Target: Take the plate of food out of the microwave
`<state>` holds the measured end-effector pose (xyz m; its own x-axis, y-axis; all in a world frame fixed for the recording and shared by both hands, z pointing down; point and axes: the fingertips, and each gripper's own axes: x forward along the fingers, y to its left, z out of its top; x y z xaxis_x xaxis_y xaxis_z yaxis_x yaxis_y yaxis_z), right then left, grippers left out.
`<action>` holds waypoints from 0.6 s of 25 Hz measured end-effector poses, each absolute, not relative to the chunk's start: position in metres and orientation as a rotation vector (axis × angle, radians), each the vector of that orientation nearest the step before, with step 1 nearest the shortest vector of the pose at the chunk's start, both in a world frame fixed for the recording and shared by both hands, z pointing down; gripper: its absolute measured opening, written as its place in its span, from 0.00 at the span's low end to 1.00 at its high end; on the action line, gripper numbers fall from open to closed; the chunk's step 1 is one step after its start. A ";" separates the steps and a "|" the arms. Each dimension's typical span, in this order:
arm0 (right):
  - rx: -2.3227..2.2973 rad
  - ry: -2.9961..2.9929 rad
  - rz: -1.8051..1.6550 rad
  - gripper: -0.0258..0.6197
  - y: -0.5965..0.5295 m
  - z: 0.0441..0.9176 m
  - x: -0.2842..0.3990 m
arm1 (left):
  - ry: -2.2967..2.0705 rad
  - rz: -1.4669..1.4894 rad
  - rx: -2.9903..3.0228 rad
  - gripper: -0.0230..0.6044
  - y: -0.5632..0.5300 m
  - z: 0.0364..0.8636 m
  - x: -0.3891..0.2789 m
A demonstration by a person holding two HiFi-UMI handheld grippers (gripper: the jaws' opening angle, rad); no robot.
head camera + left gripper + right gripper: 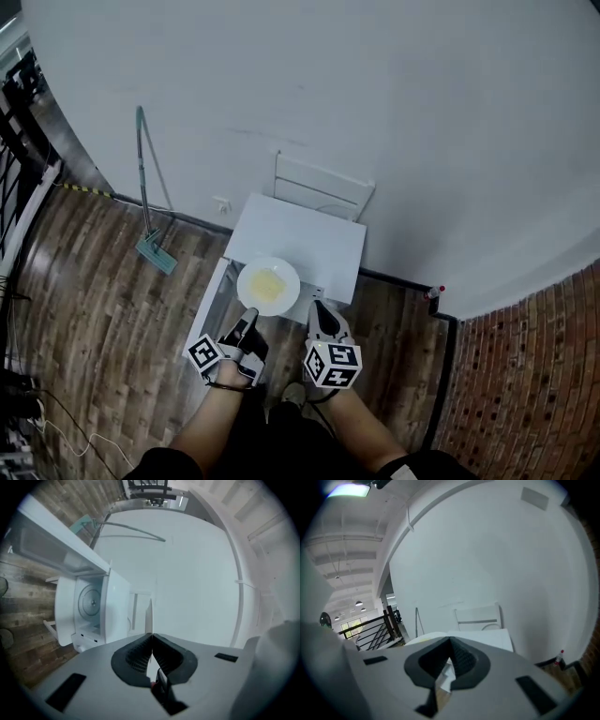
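Note:
A white plate (268, 285) with yellow food on it is over the front edge of the white microwave (309, 239), outside the cavity. My left gripper (250, 319) is shut on the plate's near rim, which shows edge-on as a thin white line (149, 613) rising from between the closed jaws. The microwave's door (208, 314) hangs open to the left, and the empty turntable (91, 603) shows inside. My right gripper (316, 307) sits just right of the plate with its jaws shut and nothing plainly held. Part of the plate (423, 639) shows left of its jaws.
A white chair (323, 190) stands behind the microwave against the white wall. A green-headed mop (150, 230) leans on the wall to the left. A black railing (19, 103) runs along the far left, and a brick wall (534, 375) rises at the right.

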<state>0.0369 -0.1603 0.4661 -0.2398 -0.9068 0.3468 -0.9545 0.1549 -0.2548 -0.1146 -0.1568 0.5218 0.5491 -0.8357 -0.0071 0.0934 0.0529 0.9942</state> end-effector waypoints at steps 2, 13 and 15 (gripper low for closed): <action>1.887 -2.328 0.636 0.06 -0.167 0.441 0.032 | -0.707 -0.847 1.352 0.05 -0.167 0.489 -0.119; 1.934 -2.429 0.405 0.06 -0.204 0.326 0.001 | -0.704 -0.857 1.477 0.05 -0.208 0.376 -0.133; 1.945 -2.431 0.383 0.06 -0.200 0.319 -0.002 | -0.687 -0.865 1.481 0.05 -0.209 0.367 -0.132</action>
<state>-0.0021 -0.1996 0.3188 -0.2312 -0.9604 0.1553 -0.9617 0.2014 -0.1860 -0.1319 -0.2087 0.3667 0.5447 -0.8300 -0.1203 0.0708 -0.0974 0.9927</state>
